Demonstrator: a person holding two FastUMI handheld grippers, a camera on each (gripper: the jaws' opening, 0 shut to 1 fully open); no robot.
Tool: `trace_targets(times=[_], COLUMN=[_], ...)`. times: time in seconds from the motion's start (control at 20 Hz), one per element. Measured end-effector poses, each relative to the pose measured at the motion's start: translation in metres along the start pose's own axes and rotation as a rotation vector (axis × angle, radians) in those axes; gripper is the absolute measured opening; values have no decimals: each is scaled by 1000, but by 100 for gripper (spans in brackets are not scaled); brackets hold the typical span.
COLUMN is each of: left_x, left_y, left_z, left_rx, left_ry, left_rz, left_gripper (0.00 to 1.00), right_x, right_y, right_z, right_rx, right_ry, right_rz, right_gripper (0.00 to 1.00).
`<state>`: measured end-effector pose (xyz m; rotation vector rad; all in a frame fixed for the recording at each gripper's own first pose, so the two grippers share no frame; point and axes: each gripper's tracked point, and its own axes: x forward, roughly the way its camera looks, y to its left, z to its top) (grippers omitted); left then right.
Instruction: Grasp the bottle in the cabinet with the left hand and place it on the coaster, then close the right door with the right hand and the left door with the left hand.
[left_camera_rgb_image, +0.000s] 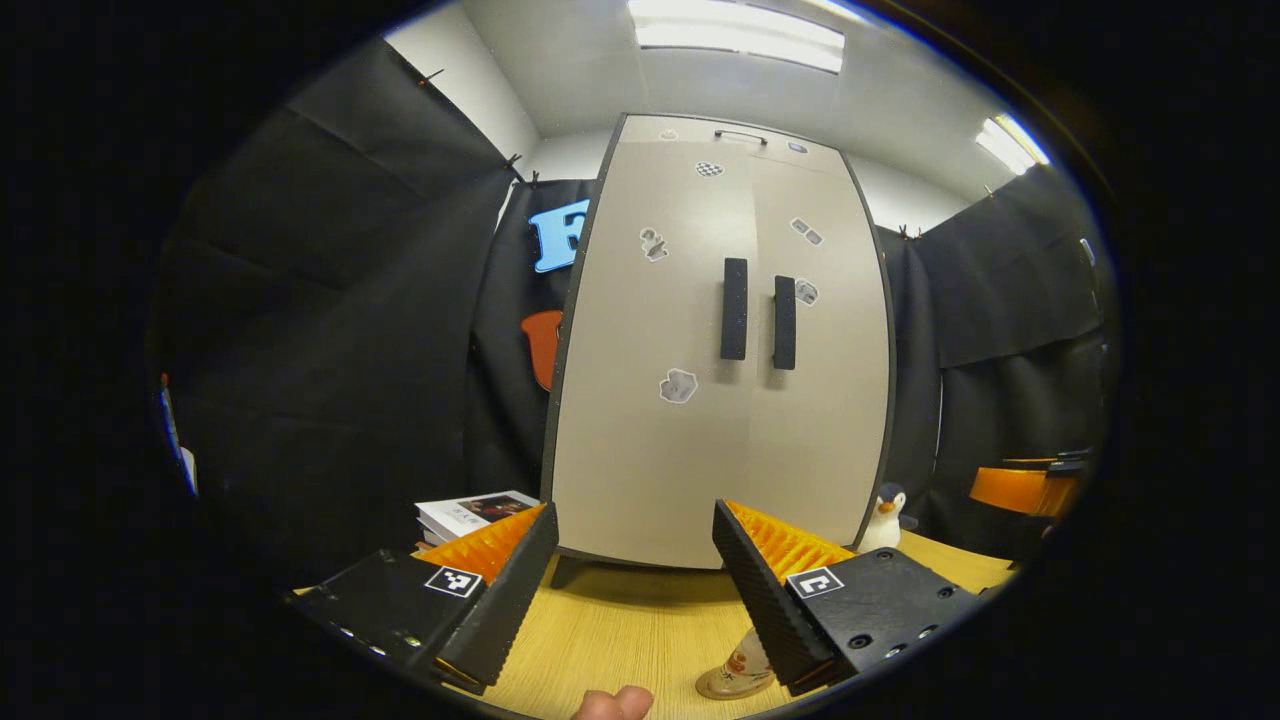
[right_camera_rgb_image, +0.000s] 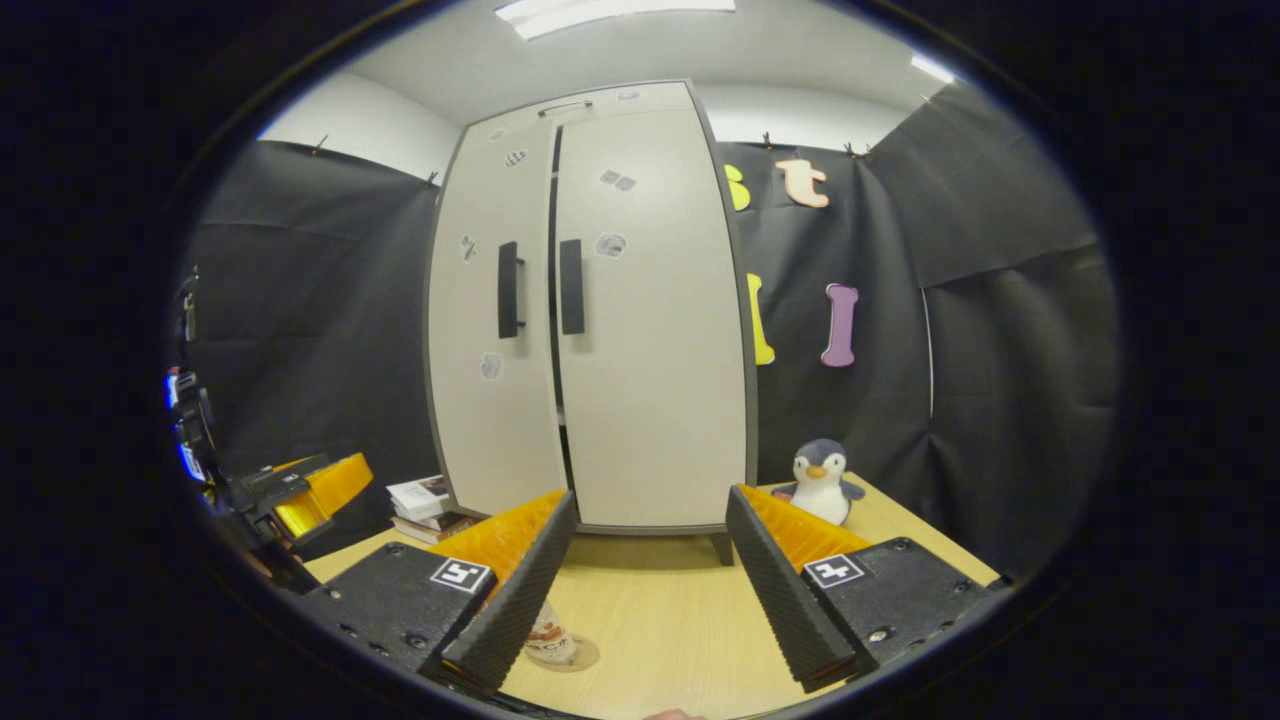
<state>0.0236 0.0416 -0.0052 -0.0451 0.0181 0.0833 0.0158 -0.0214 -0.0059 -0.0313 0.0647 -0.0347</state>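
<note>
With both doors shut, cabinet (left_camera_rgb_image: 700, 350) hides its contents.

This is a staged recording booth, not a lived-in home. Black cloth (right_camera_rgb_image: 320, 300) hangs pinned as walls, with plain white wall and ceiling strip lights (left_camera_rgb_image: 738, 35) above it. At frame centre a pale two-door cabinet (left_camera_rgb_image: 720, 350) stands on a wooden tabletop (right_camera_rgb_image: 660, 610), with a toy penguin (right_camera_rgb_image: 820, 480) lower right and stacked books (left_camera_rgb_image: 470, 515) lower left.

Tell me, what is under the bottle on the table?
The bottle stands on a round coaster, whose edge peeks out on the table. The left claw's finger covers the bottle's top, so the cap is hidden.
</note>
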Motion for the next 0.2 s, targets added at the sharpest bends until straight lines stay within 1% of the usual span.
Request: trace_targets(times=[0.2], left_x=[2], left_y=[2], left_z=[0], left_rx=[-3], left_ry=[-1], left_rz=[1], left_gripper=[95], right_x=[0], right_y=[0], right_z=[0], right_rx=[3], right_ry=[-2], right_rz=[-1], right_gripper=[99])
